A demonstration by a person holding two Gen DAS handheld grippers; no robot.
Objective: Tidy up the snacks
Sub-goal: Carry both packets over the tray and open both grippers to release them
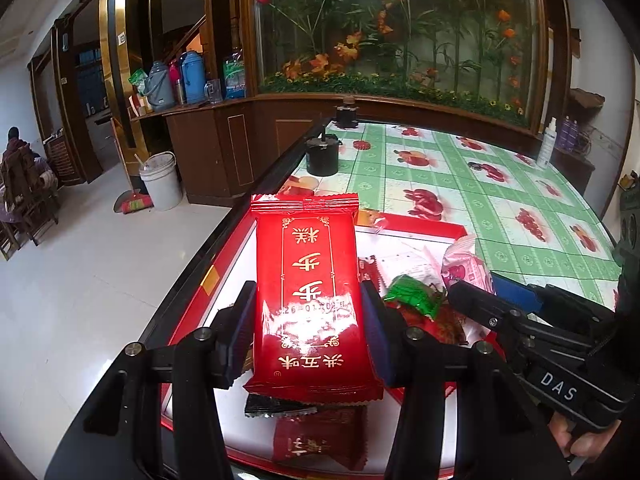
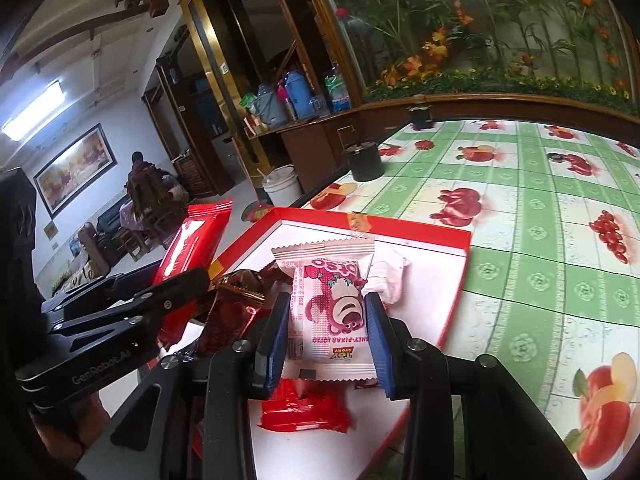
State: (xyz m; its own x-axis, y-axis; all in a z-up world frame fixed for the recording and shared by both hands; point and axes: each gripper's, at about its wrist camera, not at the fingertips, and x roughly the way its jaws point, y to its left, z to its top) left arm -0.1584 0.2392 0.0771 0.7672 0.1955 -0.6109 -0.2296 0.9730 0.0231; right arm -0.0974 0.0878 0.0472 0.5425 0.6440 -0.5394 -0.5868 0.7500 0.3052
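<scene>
A: Where are the snacks?
B: Red packet (image 1: 310,300) clamped in the left gripper (image 1: 308,320); pink packet (image 2: 330,312) clamped in the right gripper (image 2: 328,336). Both are held above the red tray (image 2: 456,280).
A: Progress?
B: Apparently midway. Green sweet (image 1: 412,294), dark wrapper (image 2: 232,312) and other red packets (image 2: 304,410) lie unsorted in the tray.

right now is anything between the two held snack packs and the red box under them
Nothing visible. The left gripper holds the red pack and the right gripper holds the pink Lotso pack, both directly above the red box, which already holds loose snacks.
</scene>
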